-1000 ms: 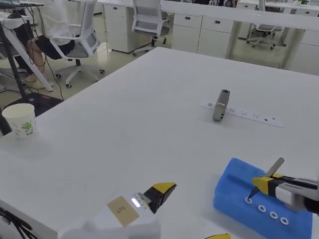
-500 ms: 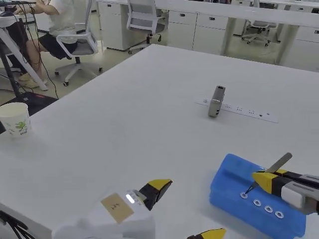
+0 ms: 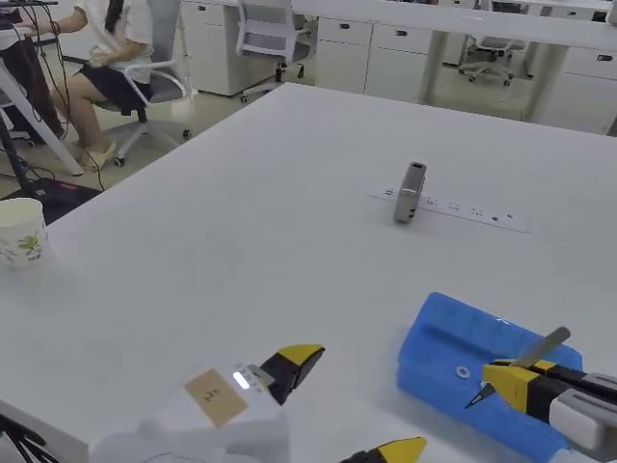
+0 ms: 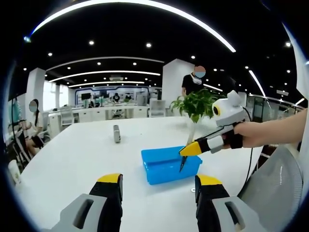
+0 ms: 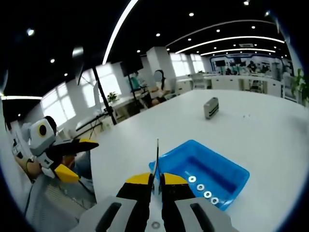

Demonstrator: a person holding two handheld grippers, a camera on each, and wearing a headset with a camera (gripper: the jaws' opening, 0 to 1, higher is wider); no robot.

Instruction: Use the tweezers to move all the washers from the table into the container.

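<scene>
Right gripper (image 5: 155, 178), pressed tight on the tweezers (image 5: 157, 154) to steady them, hung by the container (image 5: 227, 166) at five o'clock, four washers (image 5: 200, 186) inside, one washer (image 5: 155, 224) waiting on the table (image 5: 270, 130) at six; left gripper (image 4: 159, 180) spread, unneeded.

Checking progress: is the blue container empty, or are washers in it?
Not empty: four washers lie in a row on the floor of the blue container.

- The head view looks forward and down from above the near edge of the table (image 3: 241, 222), with the blue container (image 3: 429, 338) close at lower right.
- The left gripper view sits low, facing the container and the right gripper (image 4: 186, 151).
- The right gripper view looks across the container toward the left gripper (image 5: 87, 162).
- All three views share the container and the grey device (image 3: 409, 191).
</scene>
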